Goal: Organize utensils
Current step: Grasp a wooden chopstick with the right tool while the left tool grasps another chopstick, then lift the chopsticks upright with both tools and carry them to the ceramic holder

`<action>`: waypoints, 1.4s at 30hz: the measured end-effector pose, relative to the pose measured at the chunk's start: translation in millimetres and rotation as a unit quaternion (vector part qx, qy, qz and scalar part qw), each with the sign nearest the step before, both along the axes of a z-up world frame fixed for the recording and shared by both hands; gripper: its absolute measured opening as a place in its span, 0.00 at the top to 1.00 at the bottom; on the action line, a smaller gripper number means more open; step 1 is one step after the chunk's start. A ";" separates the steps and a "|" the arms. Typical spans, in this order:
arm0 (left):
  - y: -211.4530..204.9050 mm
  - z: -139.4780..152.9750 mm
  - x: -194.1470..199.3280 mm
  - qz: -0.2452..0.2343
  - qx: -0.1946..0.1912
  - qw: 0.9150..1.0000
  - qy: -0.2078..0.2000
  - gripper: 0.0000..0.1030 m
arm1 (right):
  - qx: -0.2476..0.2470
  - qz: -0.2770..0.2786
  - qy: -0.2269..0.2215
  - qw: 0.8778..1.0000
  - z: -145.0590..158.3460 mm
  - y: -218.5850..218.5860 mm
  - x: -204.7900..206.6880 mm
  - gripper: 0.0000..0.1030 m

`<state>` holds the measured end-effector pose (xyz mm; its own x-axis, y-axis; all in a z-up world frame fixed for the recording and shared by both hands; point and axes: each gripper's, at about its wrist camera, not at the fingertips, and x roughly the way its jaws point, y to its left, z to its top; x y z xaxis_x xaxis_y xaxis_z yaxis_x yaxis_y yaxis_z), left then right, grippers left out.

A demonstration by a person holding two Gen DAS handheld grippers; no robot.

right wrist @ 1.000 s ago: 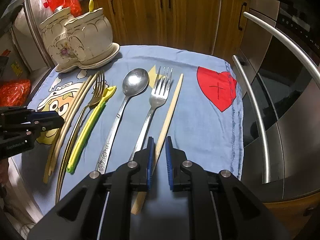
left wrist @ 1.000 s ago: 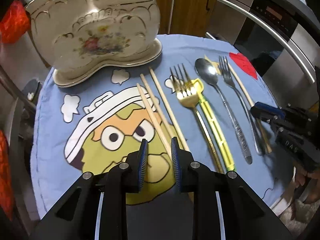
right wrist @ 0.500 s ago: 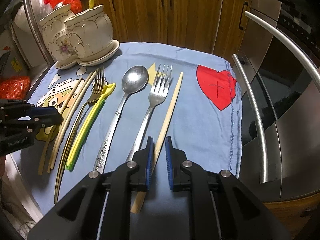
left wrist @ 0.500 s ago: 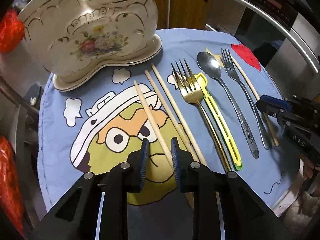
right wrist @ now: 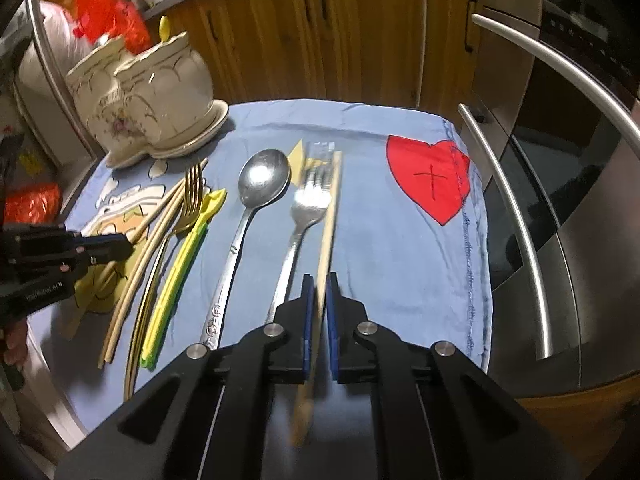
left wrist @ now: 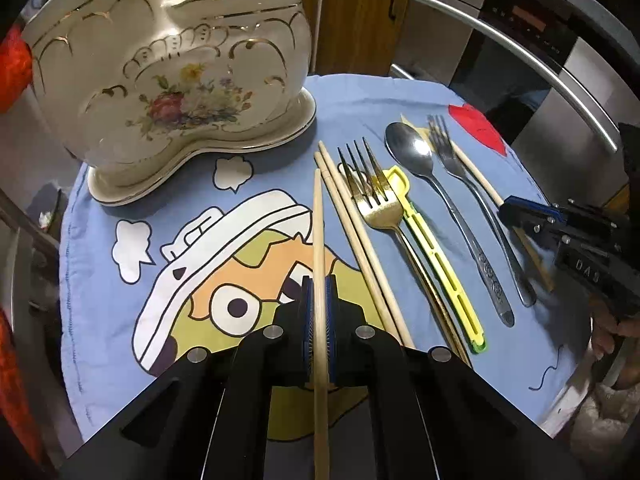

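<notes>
Ceramic holder beyond gold fork.

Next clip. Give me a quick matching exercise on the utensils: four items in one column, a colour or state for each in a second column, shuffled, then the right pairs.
Items:
1. spoon
2. fork beside the yellow clip
3. chopstick in the left gripper
4. holder

States:
A. gold
B. cream, floral, standing upright on the cloth
C. silver, lying flat
D. clamped between blue pads

Pairs: 1-C, 2-A, 3-D, 4-B
</notes>
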<state>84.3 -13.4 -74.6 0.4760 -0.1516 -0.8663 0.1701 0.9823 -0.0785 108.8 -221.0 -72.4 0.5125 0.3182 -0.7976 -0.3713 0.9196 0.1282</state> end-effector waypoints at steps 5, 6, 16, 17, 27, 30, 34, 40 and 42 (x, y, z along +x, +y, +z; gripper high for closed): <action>9.6 10.9 -13.1 -0.004 -0.039 0.999 -0.016 0.94 | 0.033 -0.012 -0.014 0.999 13.7 -10.3 -4.0 0.95; 13.7 15.9 -17.0 -0.005 -0.044 0.999 -0.023 0.94 | 0.041 -0.013 -0.018 0.999 17.0 -11.9 -5.4 0.95; 38.8 69.4 -38.6 -0.009 -0.091 0.991 -0.098 0.94 | 0.149 -0.010 -0.072 0.986 62.4 -20.3 -12.2 0.95; 42.6 74.9 -40.5 -0.008 -0.097 0.990 -0.105 0.94 | 0.165 -0.010 -0.071 0.984 65.6 -22.4 -11.6 0.95; 61.7 119.8 -52.8 -0.001 -0.119 0.978 -0.169 0.94 | 0.277 0.000 -0.049 0.960 84.1 -26.9 1.8 0.95; 76.0 140.1 -53.4 0.009 -0.120 0.972 -0.202 0.94 | 0.261 0.005 -0.072 0.963 92.7 -13.7 2.7 0.95; 98.0 166.5 -46.2 0.023 -0.131 0.958 -0.256 0.94 | 0.260 0.012 -0.092 0.961 103.3 9.0 13.8 0.95; 121.4 197.8 -16.4 0.049 -0.112 0.932 -0.342 0.94 | 0.282 0.028 -0.118 0.952 123.1 45.2 38.7 0.95; 127.9 200.1 -3.4 0.057 -0.114 0.925 -0.357 0.94 | 0.286 0.037 -0.132 0.949 129.8 64.4 49.8 0.95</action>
